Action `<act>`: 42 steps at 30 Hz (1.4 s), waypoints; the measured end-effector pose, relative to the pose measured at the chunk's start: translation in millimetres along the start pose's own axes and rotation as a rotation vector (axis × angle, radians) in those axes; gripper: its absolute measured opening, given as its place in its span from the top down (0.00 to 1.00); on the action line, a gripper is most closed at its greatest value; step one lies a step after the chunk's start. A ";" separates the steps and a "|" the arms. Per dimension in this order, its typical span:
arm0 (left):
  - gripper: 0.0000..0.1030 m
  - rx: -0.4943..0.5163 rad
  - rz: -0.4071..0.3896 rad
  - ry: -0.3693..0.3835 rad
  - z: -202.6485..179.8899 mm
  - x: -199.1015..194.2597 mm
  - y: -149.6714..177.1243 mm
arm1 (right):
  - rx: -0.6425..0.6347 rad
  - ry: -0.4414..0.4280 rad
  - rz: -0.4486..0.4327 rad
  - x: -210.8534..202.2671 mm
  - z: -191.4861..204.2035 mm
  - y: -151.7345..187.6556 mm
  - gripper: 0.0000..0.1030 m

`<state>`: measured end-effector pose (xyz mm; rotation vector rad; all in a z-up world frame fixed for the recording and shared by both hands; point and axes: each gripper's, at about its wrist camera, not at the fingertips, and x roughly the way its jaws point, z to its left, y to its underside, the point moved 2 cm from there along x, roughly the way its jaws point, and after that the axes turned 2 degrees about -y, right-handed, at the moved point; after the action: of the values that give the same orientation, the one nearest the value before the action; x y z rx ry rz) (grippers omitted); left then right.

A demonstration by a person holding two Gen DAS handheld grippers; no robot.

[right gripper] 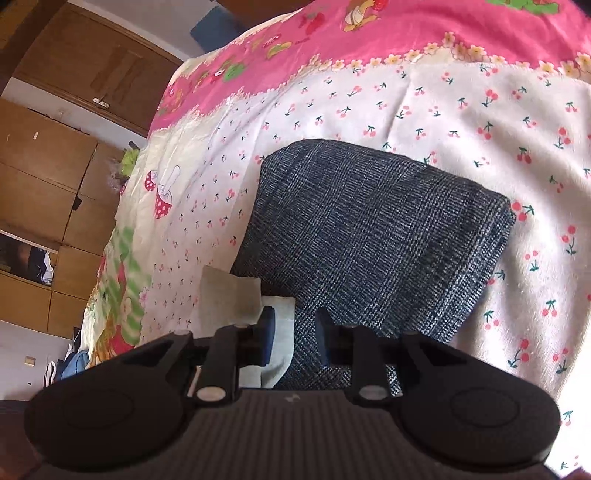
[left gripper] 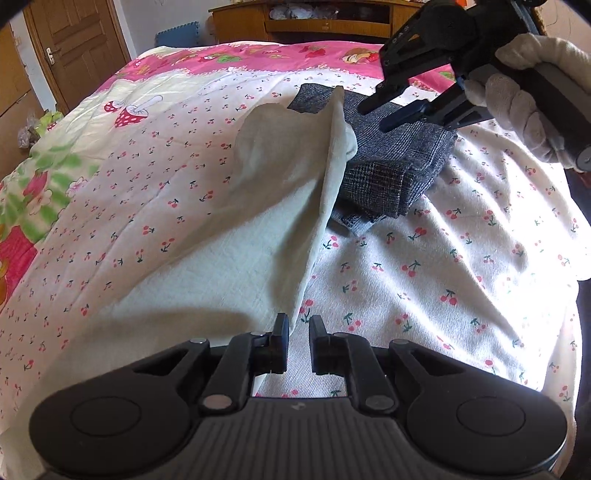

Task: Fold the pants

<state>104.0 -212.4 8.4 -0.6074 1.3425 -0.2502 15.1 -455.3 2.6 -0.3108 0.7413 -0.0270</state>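
Observation:
Folded grey plaid pants (left gripper: 402,155) lie on the cherry-print quilt (left gripper: 424,280); they fill the middle of the right wrist view (right gripper: 369,229). A cream garment (left gripper: 273,206) spreads from my left gripper (left gripper: 299,325) up to the pants, its raised fold draped over their left edge. The left jaws stand a narrow gap apart. The cream edge runs against the left finger (left gripper: 281,339) and quilt shows through the gap. A gloved hand (left gripper: 517,103) holds my right gripper (left gripper: 375,118) just above the pants. It is open (right gripper: 295,325), with grey cloth and a strip of cream cloth (right gripper: 280,325) below its fingers.
The quilt has a pink cartoon border (left gripper: 258,59) at its far side. A wooden door (left gripper: 77,48) and cabinets (right gripper: 55,177) stand left of the bed, and a wooden shelf unit (left gripper: 332,22) stands behind it. Bags and clutter (left gripper: 33,129) lie on the floor at the left.

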 end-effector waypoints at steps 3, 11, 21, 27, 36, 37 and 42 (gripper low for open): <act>0.74 0.012 0.000 -0.006 -2.0 1.3 -4.2 | 0.016 -0.039 0.060 19.1 -0.3 2.2 0.75; 0.73 -0.001 -0.039 -0.020 -4.3 3.6 -21.9 | 0.109 -0.134 0.063 30.5 -9.1 -2.5 0.97; 0.70 0.031 0.015 0.116 -39.7 36.1 -36.8 | 0.159 -0.101 0.087 15.1 -29.1 -5.1 0.93; 0.69 -0.053 0.002 0.093 -33.2 5.6 -21.6 | 0.171 -0.220 0.016 -4.7 -28.8 -5.5 0.53; 0.69 -0.107 0.011 0.061 -31.8 -4.4 -6.2 | 0.180 -0.194 0.036 -0.2 -34.5 0.0 0.30; 0.69 -0.111 0.006 0.063 -31.2 -3.9 -7.0 | 0.184 -0.178 0.040 -1.5 -37.7 1.7 0.30; 0.69 -0.116 0.003 0.054 -26.3 2.0 -12.3 | 0.161 -0.217 0.047 26.1 -28.9 -0.9 0.31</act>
<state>81.3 -230.5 10.7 -0.6995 1.4171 -0.1880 15.2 -467.4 -34.4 -0.1392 0.5266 -0.0084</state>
